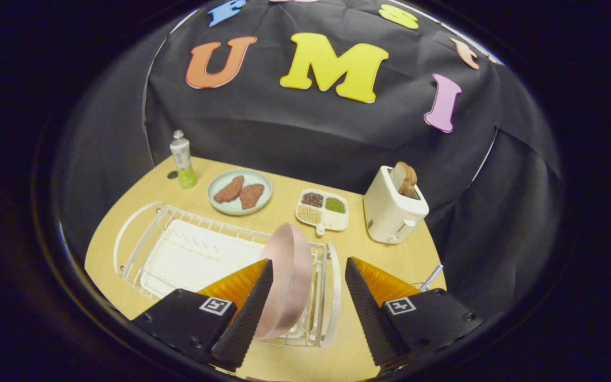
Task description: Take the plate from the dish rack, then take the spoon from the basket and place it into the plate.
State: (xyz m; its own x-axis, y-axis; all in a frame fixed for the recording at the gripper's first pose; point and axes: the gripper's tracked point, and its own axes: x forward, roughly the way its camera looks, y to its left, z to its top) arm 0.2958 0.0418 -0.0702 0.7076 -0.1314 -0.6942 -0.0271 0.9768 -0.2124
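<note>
A pink plate (287,278) stands on edge in the right end of the white wire dish rack (194,254) on the wooden table. My gripper (308,273) is open just above the rack. The plate's rim lies between the fingers, close against the left finger (252,302), with a wide gap to the right finger (361,302). Just beyond the right finger, a spoon handle (432,277) with a striped pattern sticks up; the basket that holds it is hidden behind that finger.
Beyond the rack stand a pale green plate (239,191) with two brown patties, a small divided tray (322,210) of grains, a white toaster (392,209) holding bread, and a green-bottomed bottle (183,159). The black cloth wall closes the back and sides of the table.
</note>
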